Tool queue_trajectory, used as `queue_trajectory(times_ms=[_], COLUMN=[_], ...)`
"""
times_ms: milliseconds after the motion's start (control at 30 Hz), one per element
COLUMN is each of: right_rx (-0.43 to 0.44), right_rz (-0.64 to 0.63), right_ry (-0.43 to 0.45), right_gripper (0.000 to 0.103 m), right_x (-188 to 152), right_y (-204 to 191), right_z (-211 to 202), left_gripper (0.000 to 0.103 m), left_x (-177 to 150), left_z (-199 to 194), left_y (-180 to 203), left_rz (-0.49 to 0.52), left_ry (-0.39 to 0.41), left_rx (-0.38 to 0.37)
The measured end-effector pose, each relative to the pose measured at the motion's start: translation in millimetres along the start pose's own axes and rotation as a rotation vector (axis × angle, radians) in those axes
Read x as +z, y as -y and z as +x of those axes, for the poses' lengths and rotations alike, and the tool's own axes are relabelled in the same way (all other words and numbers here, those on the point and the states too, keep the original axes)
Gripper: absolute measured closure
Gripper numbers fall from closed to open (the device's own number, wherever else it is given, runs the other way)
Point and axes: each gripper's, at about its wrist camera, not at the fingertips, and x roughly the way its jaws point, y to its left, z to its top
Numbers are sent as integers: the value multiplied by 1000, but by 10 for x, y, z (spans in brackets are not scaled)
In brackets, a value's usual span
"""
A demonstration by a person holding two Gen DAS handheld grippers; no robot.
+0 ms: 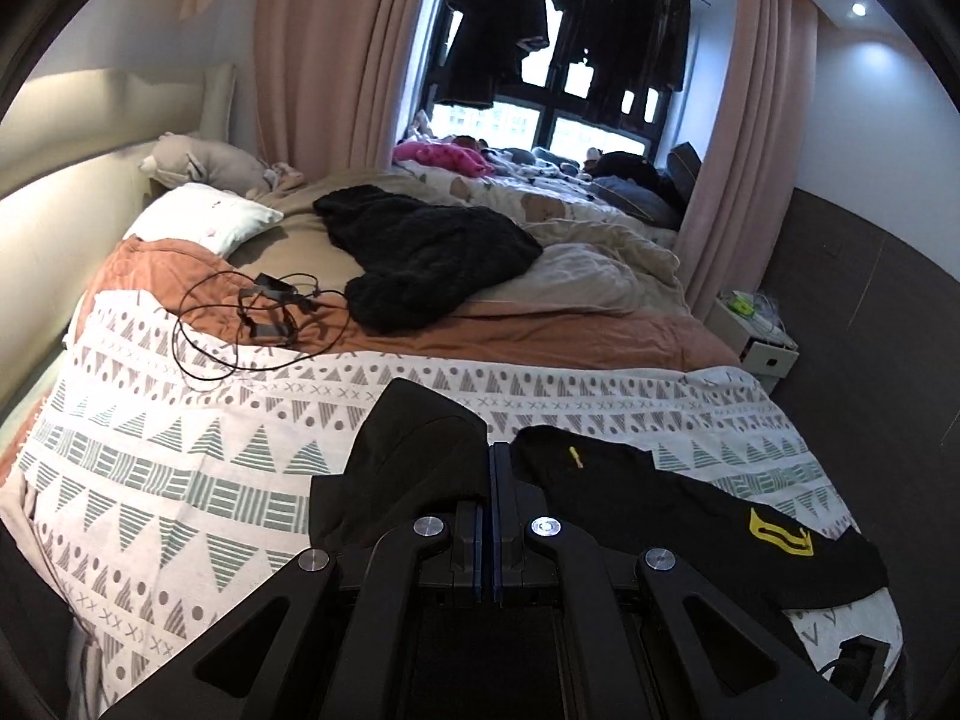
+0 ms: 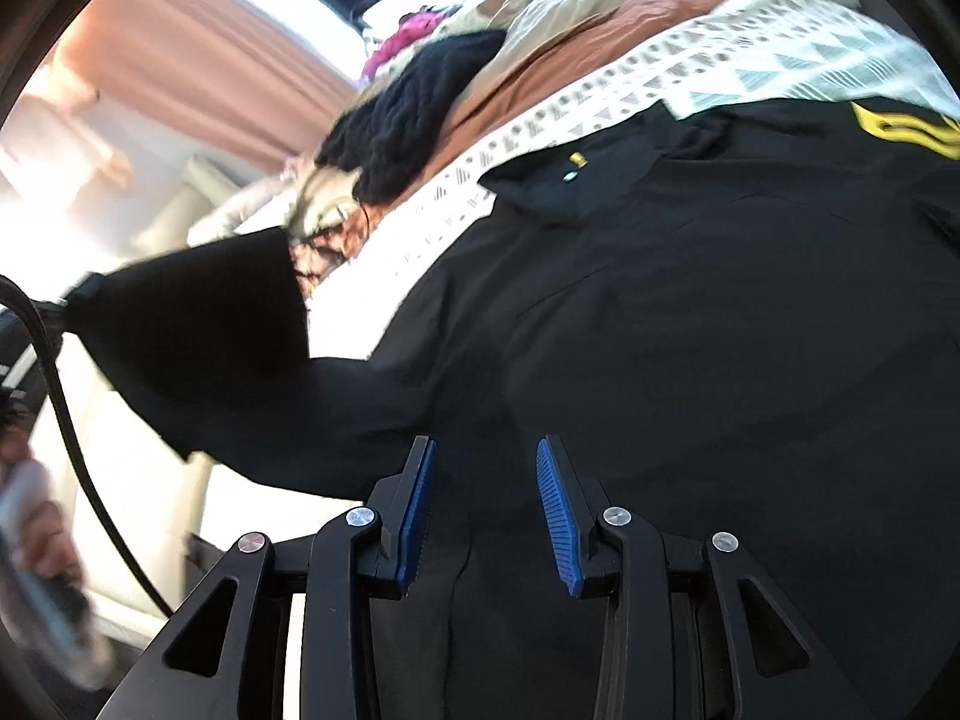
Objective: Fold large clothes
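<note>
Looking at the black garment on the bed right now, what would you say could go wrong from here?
1. The left gripper pinches only a small bit of the black garment; it may slip.
2. The right gripper stands open above the fabric, so one side has no hold and the fold may skew.
3. The loose cable on the patterned bedspread could snag swung fabric.
</note>
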Motion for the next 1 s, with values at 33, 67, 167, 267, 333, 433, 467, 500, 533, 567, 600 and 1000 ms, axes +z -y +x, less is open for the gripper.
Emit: queue_trajectory(times_ms=[33,67,167,267,333,433,467,500,533,567,600,1000], right_rx=[-9,-25,-75,-109,-114,-101,-106,-114,-117,-114,-113,-129], right_rz=[9,19,70,136,172,206,210,217,224,231,236,233], right_ry=[17,36,68,89,95,106,106,106,106,106,103,90], right_gripper=[67,67,67,67,67,67,67,67,67,67,67,60], right_x=[7,7,-49,56,104,169,191,207,222,239,244,238], right_y=[69,139,369,615,743,872,903,927,954,984,1001,1076], right_z=[-90,-176,-459,-521,-516,-530,-535,-542,-541,-538,-531,-541], left_gripper=[102,102,102,102,102,102,102,99,97,90,71,11], left_x=[-15,-17,-43,-63,-106,-155,-192,-234,-289,-349,-423,-1390], left_z=[24,46,139,226,274,417,478,533,600,658,713,423], left_y=[74,119,321,558,728,923,966,995,1017,1028,1028,310], left_rz=[8,13,20,42,72,98,98,97,90,79,61,-270], left_ry=[-8,-15,-40,-60,-66,-113,-142,-169,-204,-237,-274,-375], left_rx=[-9,-16,-47,-70,-93,-115,-123,-129,-146,-172,-201,-297])
